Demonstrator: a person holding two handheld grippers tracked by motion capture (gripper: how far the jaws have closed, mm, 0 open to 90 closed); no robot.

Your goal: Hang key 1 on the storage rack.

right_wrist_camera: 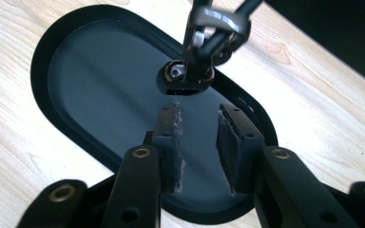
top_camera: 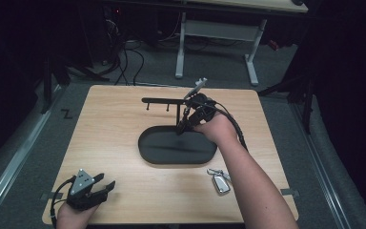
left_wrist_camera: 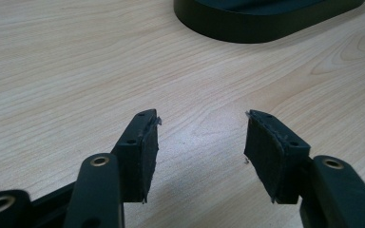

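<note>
The right gripper, jaws apart and empty, hangs mid-frame over the tray by the post, while the left gripper rests open at lower left.

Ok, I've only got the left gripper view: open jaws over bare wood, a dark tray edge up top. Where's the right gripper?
Observer: The right gripper is over the far side of the tray, at the stand's post.
Operator: Is it gripping the post?
Observer: No. In the right gripper view its jaws stand apart with nothing between them, and the post's foot is just ahead.
Operator: Anything else on the table?
Observer: A key fob lies on the table on the near side of the tray, beside the right forearm.
</note>
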